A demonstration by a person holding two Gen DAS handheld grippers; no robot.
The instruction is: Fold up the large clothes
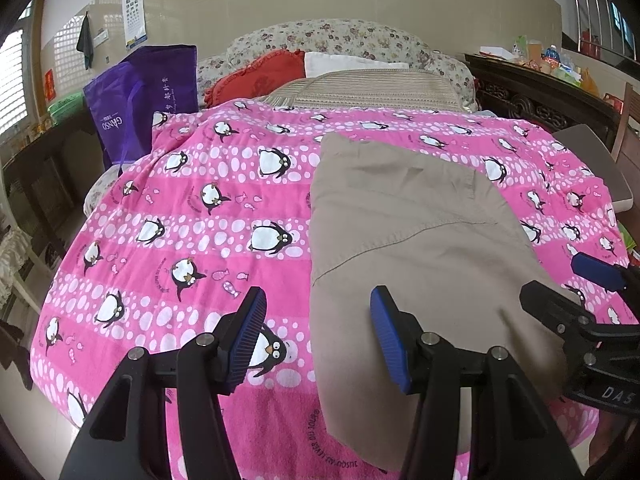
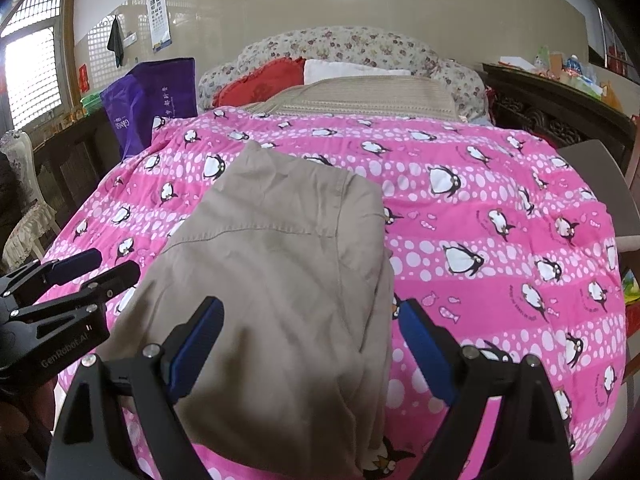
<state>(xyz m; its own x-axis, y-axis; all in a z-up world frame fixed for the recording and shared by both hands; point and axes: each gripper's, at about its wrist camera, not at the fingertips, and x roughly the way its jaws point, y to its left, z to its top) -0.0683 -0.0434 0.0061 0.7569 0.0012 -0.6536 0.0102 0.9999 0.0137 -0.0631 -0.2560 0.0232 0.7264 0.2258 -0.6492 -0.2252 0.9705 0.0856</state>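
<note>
Fingers [image 1: 256, 336] of the left gripper [image 1: 318, 334] spread apart, nothing pinched: one pad over pink bedding, the other over the near left edge of the khaki garment [image 1: 420, 248]. Fingers [image 2: 202, 344] of the right gripper [image 2: 310, 346] spread wider still, straddling the garment's near right portion, pads clear of the cloth as far as can be told. Both poised at lower centre of their frames, angled down toward the bed.

Garment lying partly folded on the penguin blanket [image 1: 180, 208], right of centre in the left wrist view, left of centre in the right; near hem close to, perhaps over, the blanket's front edge.

Likely trouble from here:
- Pinching blanket along with khaki, since the plush cover sits directly under the hem; would drag the bedding up with the fold.
- Catching only the top layer, leaving lower layers behind and skewing the crease.
- Uneven lift between the two sides, twisting the fold line.
- Hem sliding off the bed's front edge if nudged rather than gripped.
</note>
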